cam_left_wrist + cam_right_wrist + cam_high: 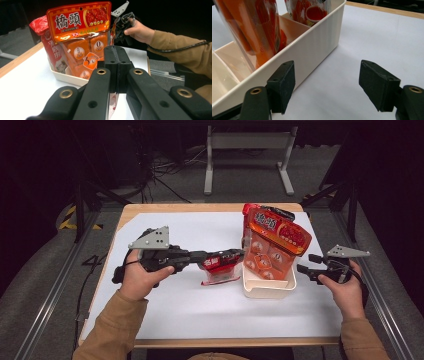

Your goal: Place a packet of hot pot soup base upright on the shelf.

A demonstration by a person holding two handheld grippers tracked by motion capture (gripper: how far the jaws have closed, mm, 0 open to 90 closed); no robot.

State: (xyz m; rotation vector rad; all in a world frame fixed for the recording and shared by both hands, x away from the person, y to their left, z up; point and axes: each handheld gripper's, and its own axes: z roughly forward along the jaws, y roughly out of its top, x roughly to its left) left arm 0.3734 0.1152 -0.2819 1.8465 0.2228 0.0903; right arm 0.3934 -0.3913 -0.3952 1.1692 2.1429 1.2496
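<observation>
White tabletop, cream bin holding snack bags.
Inside the bin stands a tall orange packet with a red packet behind it. Left gripper is clamped tight on a small red pouch, held just left of the bin. Right gripper hovers beside the bin's right wall, jaws wide apart and empty.

Left black two-jaw gripper clamped shut, hand apparently raised off table; right black two-jaw gripper jaws wide apart, low.
</observation>
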